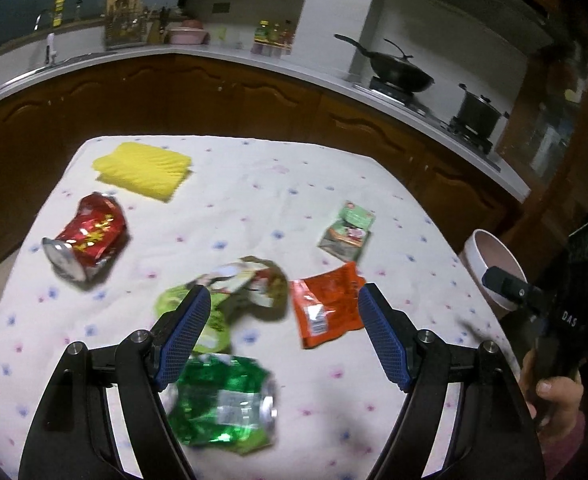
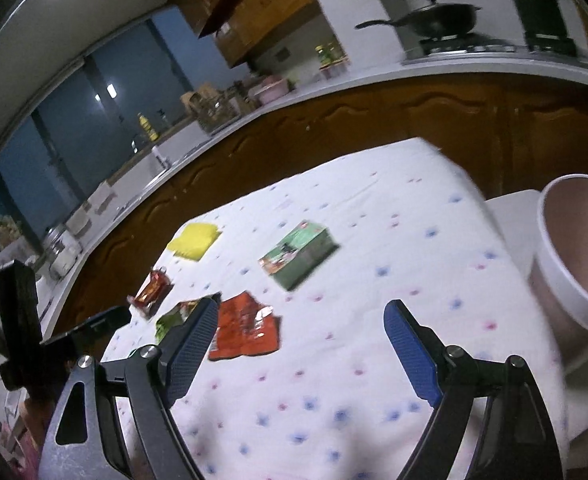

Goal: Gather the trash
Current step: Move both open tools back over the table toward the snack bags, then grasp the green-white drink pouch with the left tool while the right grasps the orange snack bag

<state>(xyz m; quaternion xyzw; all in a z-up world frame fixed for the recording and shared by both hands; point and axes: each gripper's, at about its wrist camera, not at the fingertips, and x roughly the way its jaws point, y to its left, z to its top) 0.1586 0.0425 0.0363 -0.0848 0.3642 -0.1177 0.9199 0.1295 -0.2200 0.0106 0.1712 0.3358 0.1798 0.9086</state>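
Trash lies on a white flowered tablecloth. In the left wrist view I see a crushed green can, a crumpled green-and-white wrapper, an orange packet, a small green packet, a crushed red can and a yellow sponge. My left gripper is open above the crumpled wrapper. My right gripper is open and empty over the cloth, right of the orange packet. The green packet lies beyond it. A white bin stands at the table's right.
The bin also shows in the left wrist view, beside the right gripper's body. Brown kitchen cabinets and a counter run behind the table. A wok and a pot sit on the stove.
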